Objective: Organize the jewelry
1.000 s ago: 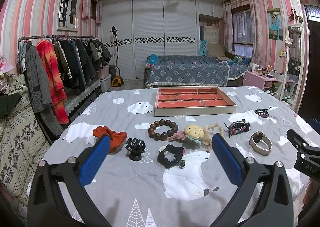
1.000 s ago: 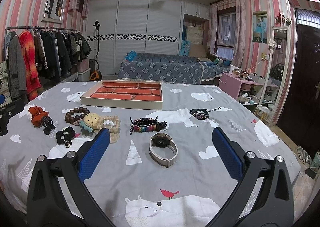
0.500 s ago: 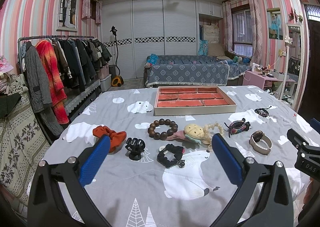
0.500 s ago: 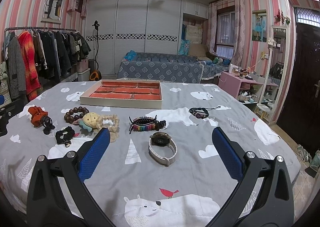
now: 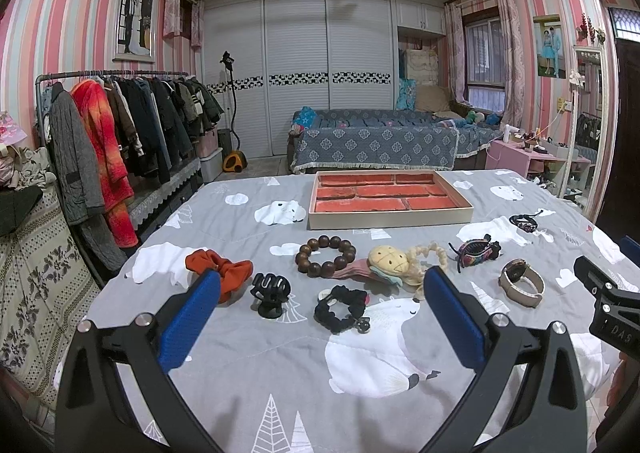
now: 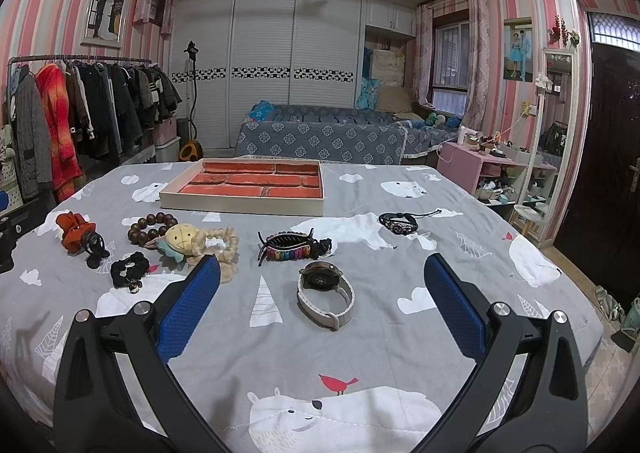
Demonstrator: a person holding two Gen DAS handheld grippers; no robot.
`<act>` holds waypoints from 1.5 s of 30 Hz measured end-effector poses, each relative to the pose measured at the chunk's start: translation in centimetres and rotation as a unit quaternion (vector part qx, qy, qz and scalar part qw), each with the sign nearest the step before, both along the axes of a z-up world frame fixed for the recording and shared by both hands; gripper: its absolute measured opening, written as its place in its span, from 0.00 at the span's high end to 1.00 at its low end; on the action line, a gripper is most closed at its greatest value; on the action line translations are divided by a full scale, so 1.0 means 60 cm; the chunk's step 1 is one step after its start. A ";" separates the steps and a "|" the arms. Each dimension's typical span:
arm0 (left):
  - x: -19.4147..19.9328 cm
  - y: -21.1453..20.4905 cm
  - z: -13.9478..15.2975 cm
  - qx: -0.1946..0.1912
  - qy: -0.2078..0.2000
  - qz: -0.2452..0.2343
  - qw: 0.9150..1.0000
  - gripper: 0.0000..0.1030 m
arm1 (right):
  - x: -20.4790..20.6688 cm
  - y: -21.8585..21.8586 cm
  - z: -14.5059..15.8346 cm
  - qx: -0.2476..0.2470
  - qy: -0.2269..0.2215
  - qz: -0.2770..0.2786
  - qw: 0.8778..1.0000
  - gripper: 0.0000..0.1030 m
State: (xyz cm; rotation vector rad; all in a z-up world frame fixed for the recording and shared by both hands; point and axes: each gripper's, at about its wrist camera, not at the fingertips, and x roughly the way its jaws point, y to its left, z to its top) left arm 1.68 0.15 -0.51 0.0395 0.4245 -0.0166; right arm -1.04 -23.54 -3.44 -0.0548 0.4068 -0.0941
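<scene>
A cream tray with red compartments [image 5: 390, 216] [image 6: 240, 202] sits at the far side of the table. In front lie an orange scrunchie [image 5: 218, 267], a black claw clip [image 5: 270, 291], a black scrunchie [image 5: 340, 309], a wooden bead bracelet [image 5: 326, 255], a plush doll hair tie [image 5: 394, 263], a multicolour bracelet [image 6: 294, 247], a beige-strap watch [image 6: 326, 293] and a black cord bracelet [image 6: 398, 221]. My left gripper [image 5: 320, 309] is open above the black scrunchie. My right gripper [image 6: 320, 301] is open over the watch. Both are empty.
The table wears a grey cloth with polar bears [image 6: 340, 413]. A clothes rack [image 5: 120, 133] stands to the left, a bed [image 5: 380, 141] behind, a pink side table [image 6: 480, 161] and a mirror to the right. The right gripper's body shows at the left view's right edge [image 5: 608, 309].
Both grippers have barely moved; the right wrist view has crept slightly toward the watch. Nothing was picked up or released.
</scene>
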 end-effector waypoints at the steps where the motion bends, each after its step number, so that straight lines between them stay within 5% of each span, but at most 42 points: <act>1: 0.000 0.000 0.000 0.000 0.000 0.000 1.000 0.04 | 0.000 0.000 0.000 0.001 0.001 0.001 1.000 0.04; 15: 0.009 0.019 -0.036 -0.007 0.026 0.001 1.000 0.04 | 0.013 -0.008 -0.034 0.015 0.000 0.009 1.000 0.04; 22: 0.042 0.029 -0.067 -0.012 0.056 0.000 0.998 0.04 | 0.046 -0.008 -0.064 -0.008 0.045 -0.007 0.999 0.04; 32: 0.082 0.023 -0.091 -0.001 0.077 -0.001 0.997 0.04 | 0.078 -0.027 -0.075 -0.033 0.050 -0.033 0.998 0.04; 45: 0.146 0.021 -0.129 0.007 0.126 0.003 0.992 0.04 | 0.134 -0.078 -0.092 -0.008 0.082 -0.044 0.996 0.04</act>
